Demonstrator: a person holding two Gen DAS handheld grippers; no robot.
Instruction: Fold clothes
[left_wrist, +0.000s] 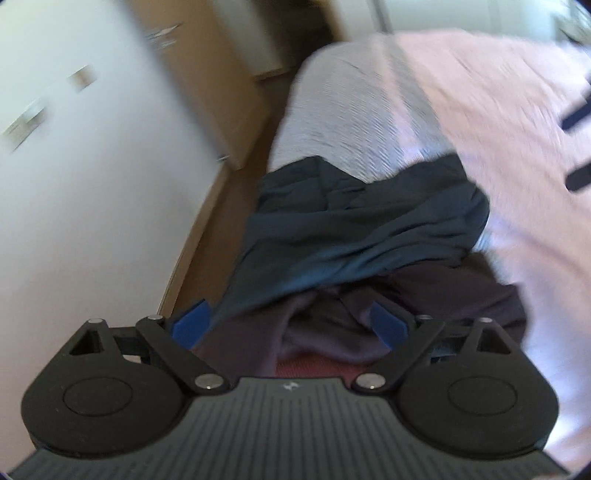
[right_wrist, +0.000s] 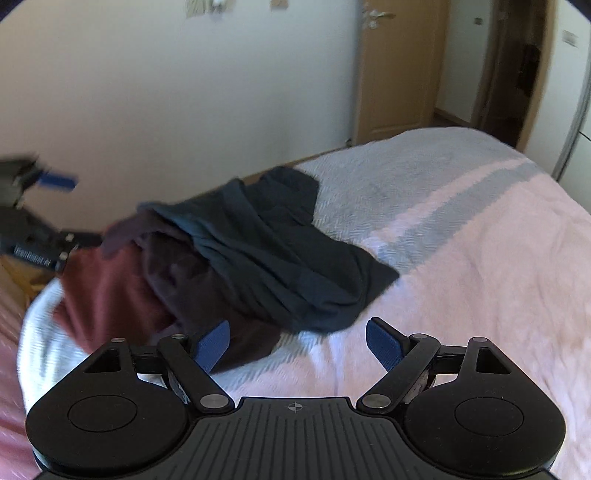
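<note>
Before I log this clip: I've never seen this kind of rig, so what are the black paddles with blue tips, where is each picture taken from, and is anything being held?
There is no robot here. A person carries a hand-held two-finger gripper in each hand, and a fisheye camera on each one looks forward along its blue-padded fingers. One picture is from the left gripper, the other from the right gripper; the right view also catches the left gripper, blurred, at its left edge. Below both is a bed under a pale pink and grey woven bedspread. On it lies a crumpled pile of clothes: a dark teal garment on top, a dark purple-brown garment beneath, and a dull red garment at the pile's side. Both grippers stand open above the clothes, and nothing is held yet.
</note>
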